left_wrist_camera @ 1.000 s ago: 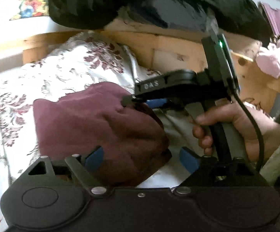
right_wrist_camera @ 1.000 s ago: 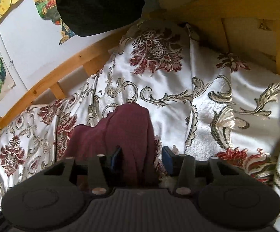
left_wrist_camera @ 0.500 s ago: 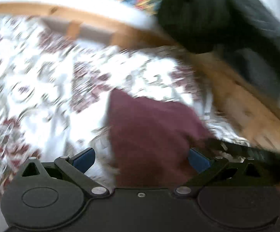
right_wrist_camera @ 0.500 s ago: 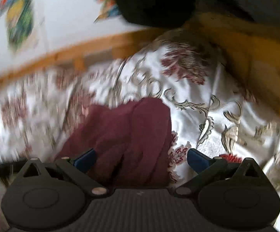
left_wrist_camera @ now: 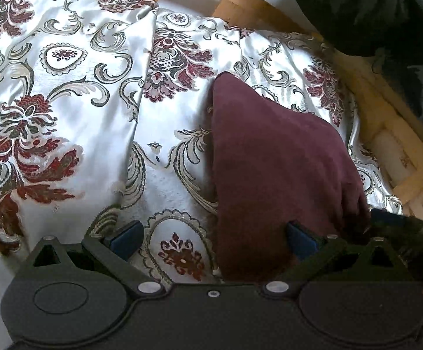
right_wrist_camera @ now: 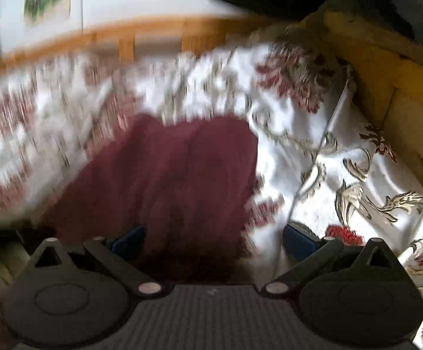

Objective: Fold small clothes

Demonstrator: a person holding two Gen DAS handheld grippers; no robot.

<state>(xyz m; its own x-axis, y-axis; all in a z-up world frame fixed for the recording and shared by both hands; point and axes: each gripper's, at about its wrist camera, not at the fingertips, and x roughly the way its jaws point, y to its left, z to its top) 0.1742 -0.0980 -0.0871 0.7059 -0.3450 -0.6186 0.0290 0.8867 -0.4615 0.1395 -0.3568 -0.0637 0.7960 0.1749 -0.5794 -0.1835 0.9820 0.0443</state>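
Now both of your grippers stand spread wide, and neither pinches anything. Your left gripper (left_wrist_camera: pixel 214 237) has its blue pads far apart at the bottom of its frame; its jaws have just been opening, and the lower edge of the maroon cloth (left_wrist_camera: pixel 275 169) lies between them, nearer the right pad (left_wrist_camera: pixel 300 240), without being pressed. That cloth lies folded on the bedspread (left_wrist_camera: pixel 65 102), right of centre in the left wrist view, its upper corner pointing to the top of the frame. At the lower right edge of that view a dark part of the other tool (left_wrist_camera: pixel 415 239) shows just past the cloth.

Your right gripper (right_wrist_camera: pixel 213 237) is also fully spread, its jaws having just been opening. In its blurred view the cloth (right_wrist_camera: pixel 176 180) fills the lower centre and reaches down between the pads, closer to the left pad (right_wrist_camera: pixel 128 239); you cannot tell whether it touches that pad. The flowered bedspread (right_wrist_camera: pixel 342 175) lies all round it. A wooden bed rail (left_wrist_camera: pixel 240 3) runs across the top of the left view, and a black garment (left_wrist_camera: pixel 372 8) sits in the upper right corner.
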